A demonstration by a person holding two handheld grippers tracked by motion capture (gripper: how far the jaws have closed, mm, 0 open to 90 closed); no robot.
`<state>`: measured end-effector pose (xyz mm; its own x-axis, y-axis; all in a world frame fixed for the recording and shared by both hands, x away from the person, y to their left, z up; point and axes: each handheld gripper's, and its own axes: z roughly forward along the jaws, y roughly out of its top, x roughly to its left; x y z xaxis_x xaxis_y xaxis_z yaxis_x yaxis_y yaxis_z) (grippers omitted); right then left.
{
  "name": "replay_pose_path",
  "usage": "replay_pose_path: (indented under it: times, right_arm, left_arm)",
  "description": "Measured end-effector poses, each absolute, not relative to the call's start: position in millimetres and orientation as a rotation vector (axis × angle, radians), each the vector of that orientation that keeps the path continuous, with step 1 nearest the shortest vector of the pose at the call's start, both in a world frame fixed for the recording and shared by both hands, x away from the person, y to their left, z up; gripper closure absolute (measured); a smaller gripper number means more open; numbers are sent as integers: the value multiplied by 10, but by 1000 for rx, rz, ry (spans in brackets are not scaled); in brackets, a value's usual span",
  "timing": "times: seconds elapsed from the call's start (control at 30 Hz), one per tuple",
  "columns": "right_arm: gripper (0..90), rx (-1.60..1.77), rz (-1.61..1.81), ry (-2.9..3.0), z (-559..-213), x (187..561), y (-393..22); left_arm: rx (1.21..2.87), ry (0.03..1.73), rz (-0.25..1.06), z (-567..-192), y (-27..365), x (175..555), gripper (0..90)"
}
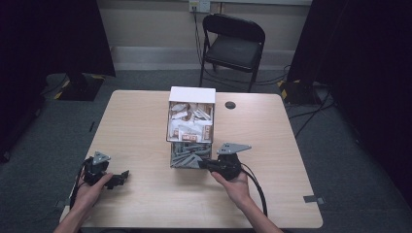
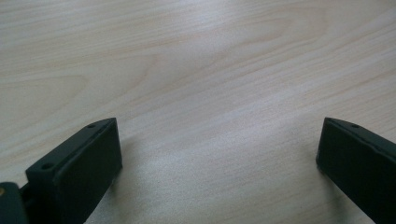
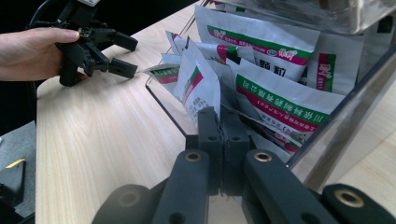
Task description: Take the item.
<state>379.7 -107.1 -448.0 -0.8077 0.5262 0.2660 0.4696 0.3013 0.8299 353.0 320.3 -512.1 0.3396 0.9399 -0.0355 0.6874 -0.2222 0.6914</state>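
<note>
High view first: we see a pale wooden worktop (image 1: 145, 194) with a clear two-tier box (image 1: 191, 127) near its middle, the upper tier stuffed with white and brown sachets (image 1: 190, 121), the lower tier with grey-looking packets (image 1: 190, 155). Our right gripper (image 1: 203, 164), held in the right hand (image 1: 236, 183), sits at about 5 o'clock of the box, its tips at the lower tier's front edge. Our left gripper (image 1: 122, 176), held in the left hand (image 1: 92, 190), rests at roughly 8 o'clock of the box, well apart from it, near the worktop's near-left corner. A small dark round spot (image 1: 230, 105) lies on the worktop at 2 o'clock of the box, and a black folding chair (image 1: 233, 43) stands beyond the far edge.

From the right gripper view, we find the right gripper (image 3: 220, 122) clenched, its two black jaws pressed together with no gap between them. The tips sit in among the white packets (image 3: 275, 100) with green and red bands inside the clear box (image 3: 345, 116); whether a packet edge is pinched between them we cannot tell. The left gripper (image 3: 127, 56) shows farther off at 10 o'clock, jaws apart.

From the left gripper view, we see the left gripper (image 2: 219, 140) spread wide, its jaws at opposite sides with bare worktop (image 2: 201, 70) between, grasping nothing.
</note>
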Motion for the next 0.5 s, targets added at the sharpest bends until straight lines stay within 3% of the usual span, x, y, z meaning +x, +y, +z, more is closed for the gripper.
replay_pose_path:
  times: [0.5]
  right_arm:
    - [894, 939, 1580, 2477, -4413, 3763, -1076]
  left_arm:
    - [1993, 1419, 529, -5120, 3204, 3529, 0]
